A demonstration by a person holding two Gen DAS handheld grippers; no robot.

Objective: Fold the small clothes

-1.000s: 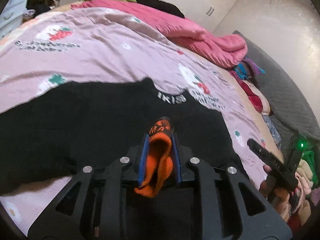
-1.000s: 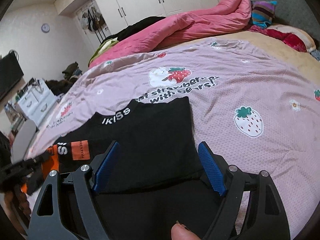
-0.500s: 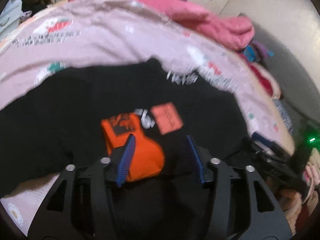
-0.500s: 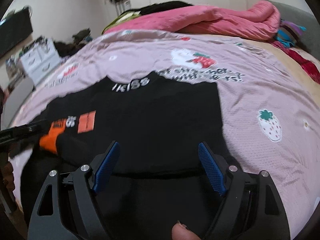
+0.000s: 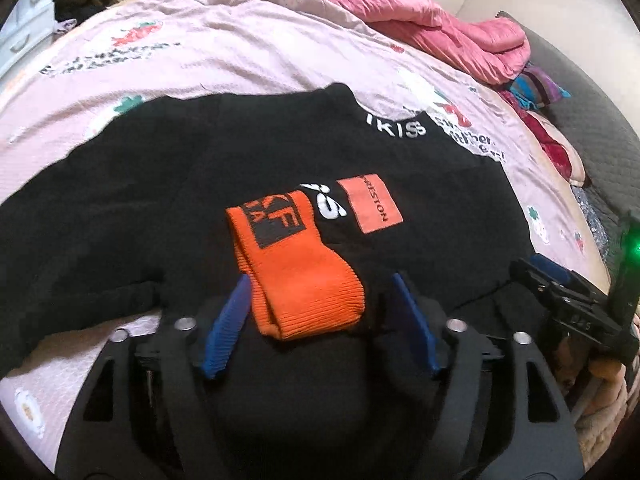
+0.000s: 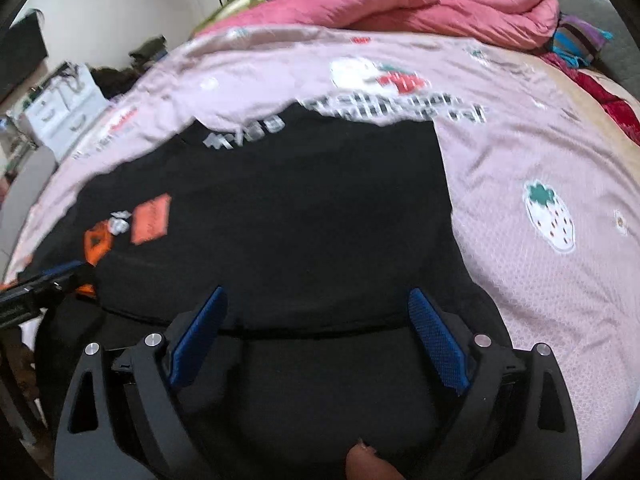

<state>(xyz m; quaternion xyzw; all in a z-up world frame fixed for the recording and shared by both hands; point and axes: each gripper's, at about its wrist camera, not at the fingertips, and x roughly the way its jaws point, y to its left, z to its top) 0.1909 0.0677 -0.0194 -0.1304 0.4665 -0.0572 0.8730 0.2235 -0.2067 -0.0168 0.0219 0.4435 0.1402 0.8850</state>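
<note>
**Cuff released, sleeve laid across sweater**

Released since a second ago: left gripper [image 5: 320, 312] has let go of the orange cuff [image 5: 298, 276], jaws now spread either side of it. Cuff lies flat on the black sweater [image 5: 160, 184], spread on the pink strawberry bedsheet [image 5: 240, 44]. Right gripper [image 6: 316, 340] hovers over the hem, jaws apart, empty.

Black tool [image 5: 318, 320] — blue pads [image 5: 224, 326], seemingly ribbed.
</note>
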